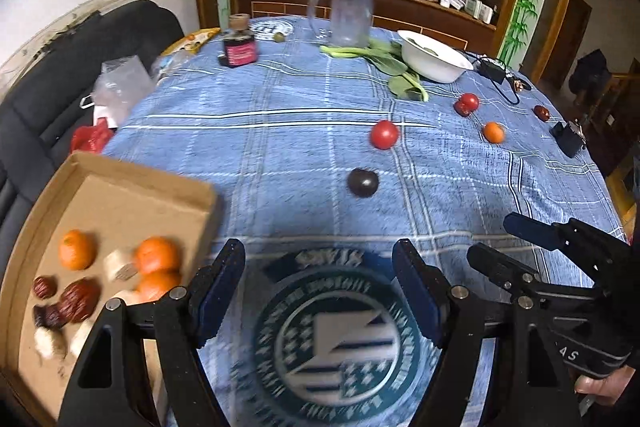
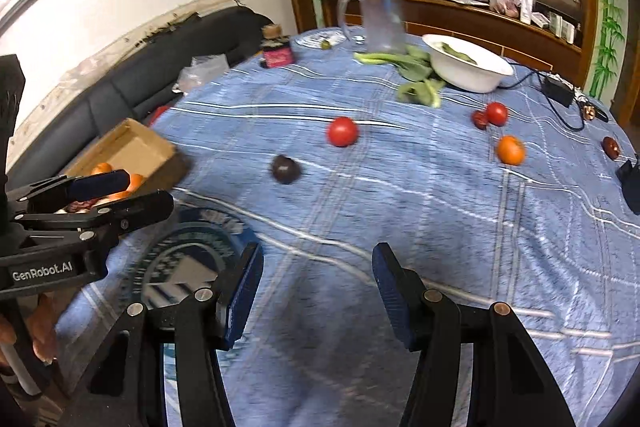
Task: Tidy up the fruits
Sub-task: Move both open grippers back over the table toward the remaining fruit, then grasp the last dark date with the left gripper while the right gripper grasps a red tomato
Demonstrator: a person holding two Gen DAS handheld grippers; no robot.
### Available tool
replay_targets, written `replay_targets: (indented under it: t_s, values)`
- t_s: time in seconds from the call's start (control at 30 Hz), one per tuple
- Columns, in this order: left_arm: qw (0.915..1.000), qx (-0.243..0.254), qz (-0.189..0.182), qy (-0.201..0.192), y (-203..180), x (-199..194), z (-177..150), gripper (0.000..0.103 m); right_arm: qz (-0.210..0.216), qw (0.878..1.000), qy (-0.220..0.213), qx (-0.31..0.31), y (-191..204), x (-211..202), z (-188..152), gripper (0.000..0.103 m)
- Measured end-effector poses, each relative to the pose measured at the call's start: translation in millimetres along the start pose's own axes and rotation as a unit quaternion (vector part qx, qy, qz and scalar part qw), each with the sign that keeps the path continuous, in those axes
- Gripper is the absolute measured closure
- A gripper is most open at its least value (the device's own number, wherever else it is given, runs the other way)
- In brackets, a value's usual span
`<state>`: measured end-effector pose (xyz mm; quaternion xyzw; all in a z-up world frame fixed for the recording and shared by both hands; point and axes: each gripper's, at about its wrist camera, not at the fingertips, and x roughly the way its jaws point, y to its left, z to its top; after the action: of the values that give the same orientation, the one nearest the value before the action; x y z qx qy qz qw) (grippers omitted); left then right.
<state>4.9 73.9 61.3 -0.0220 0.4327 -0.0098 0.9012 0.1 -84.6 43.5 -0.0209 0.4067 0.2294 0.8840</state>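
Dark purple round fruit (image 1: pixel 363 181) loose on blue plaid tabletop (image 1: pixel 280 147), 12 o'clock of left claw (image 1: pixel 320 279), red tomato (image 1: pixel 384 134) just past it. Both claws spread, empty; right claw (image 2: pixel 316 291) too. Approach low, straddle fruit, pinch gently, then brown cardboard tray (image 1: pixel 120 195) at 9.

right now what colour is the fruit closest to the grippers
Dark purple, nearly black fruit; clearest in the left wrist view.

A home dining room: blue checked tablecloth (image 1: pixel 280 131), dark sofa (image 1: pixel 48 75), cluttered wooden sideboard (image 1: pixel 400 7) (bamboo-painted frame).
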Motion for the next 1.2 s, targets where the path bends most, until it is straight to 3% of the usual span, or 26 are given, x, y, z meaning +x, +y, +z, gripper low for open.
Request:
replay_targets:
  t_s: [0.43,0.47,0.53,0.57,0.67,0.9,1.2]
  values:
    - [0.9995,0.025,0.004,0.016,-29,77,35,0.028,0.004,1.000,0.005,0.001,-40,17,21,0.042]
    - [0.9995,0.026,0.003,0.018,-30,80,37,0.032,0.006,1.000,0.006,0.001,-41,20,23,0.042]
    - [0.9992,0.031,-0.001,0.025,-31,88,37,0.053,0.008,1.000,0.006,-0.002,-40,24,25,0.042]
    - [0.9989,0.031,-0.004,0.034,-31,93,37,0.072,0.009,1.000,0.007,-0.003,-40,26,27,0.042]
    - [0.9987,0.038,-0.014,0.030,-32,95,36,0.079,0.011,1.000,0.005,-0.006,-39,33,33,0.042]
    - [0.9997,0.002,0.016,0.016,-16,69,29,0.080,0.023,1.000,0.003,-0.011,-28,65,57,0.042]
    - [0.9993,-0.009,0.034,0.006,4,46,22,0.080,0.005,1.000,0.017,-0.017,-17,121,90,0.045]
